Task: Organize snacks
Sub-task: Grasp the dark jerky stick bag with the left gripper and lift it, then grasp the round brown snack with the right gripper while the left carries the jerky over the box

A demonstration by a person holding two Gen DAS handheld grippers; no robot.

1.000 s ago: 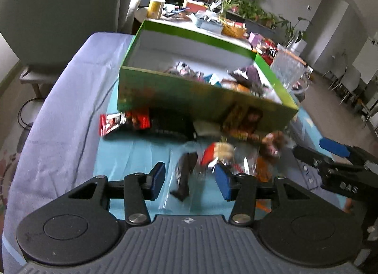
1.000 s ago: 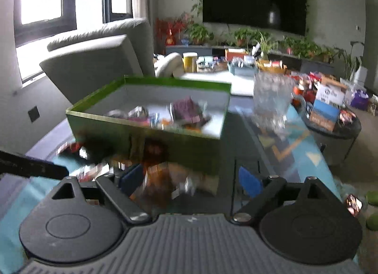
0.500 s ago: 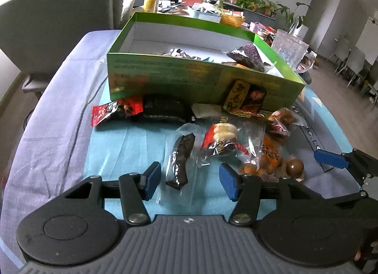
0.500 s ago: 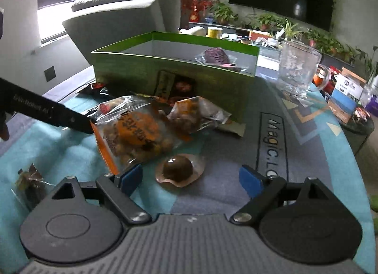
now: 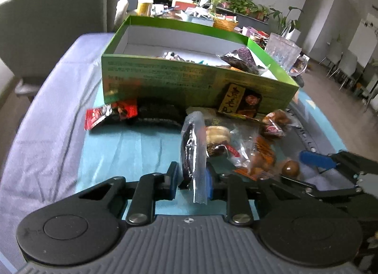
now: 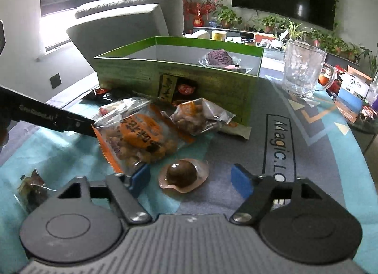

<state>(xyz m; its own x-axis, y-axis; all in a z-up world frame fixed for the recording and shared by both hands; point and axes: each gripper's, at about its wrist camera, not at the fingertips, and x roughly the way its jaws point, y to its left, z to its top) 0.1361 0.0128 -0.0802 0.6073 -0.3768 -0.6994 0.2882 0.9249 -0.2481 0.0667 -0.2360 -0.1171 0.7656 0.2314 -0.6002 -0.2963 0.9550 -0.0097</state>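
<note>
The left gripper (image 5: 191, 180) is closing on a clear packet with a dark snack inside (image 5: 191, 149); the packet stands on edge between the blue pads, which press its lower part, a short way in front of the green box (image 5: 196, 82). The right gripper (image 6: 191, 177) has its jaws wide apart and easing inward, with nothing pressed between them; a round brown sweet in a clear wrapper (image 6: 182, 174) lies on the mat between them, touching neither pad.

The green box sits open on the table, already holding a purple-wrapped snack (image 5: 241, 60) and some smaller pieces against its near wall. Leaning on the box's front wall is a black and gold packet (image 5: 239, 101). In front of the box, to its left end, lie a red packet (image 5: 111, 114) and a long black one (image 5: 158, 114). Crowding the ground between the box and the right gripper are an orange-labelled bag of nuts (image 6: 139, 137), whose corner touches the gripper's left pad, and a smaller bag of brown pieces (image 6: 198, 115). A glass mug (image 6: 304, 71) stands just beyond the box's right end.
</note>
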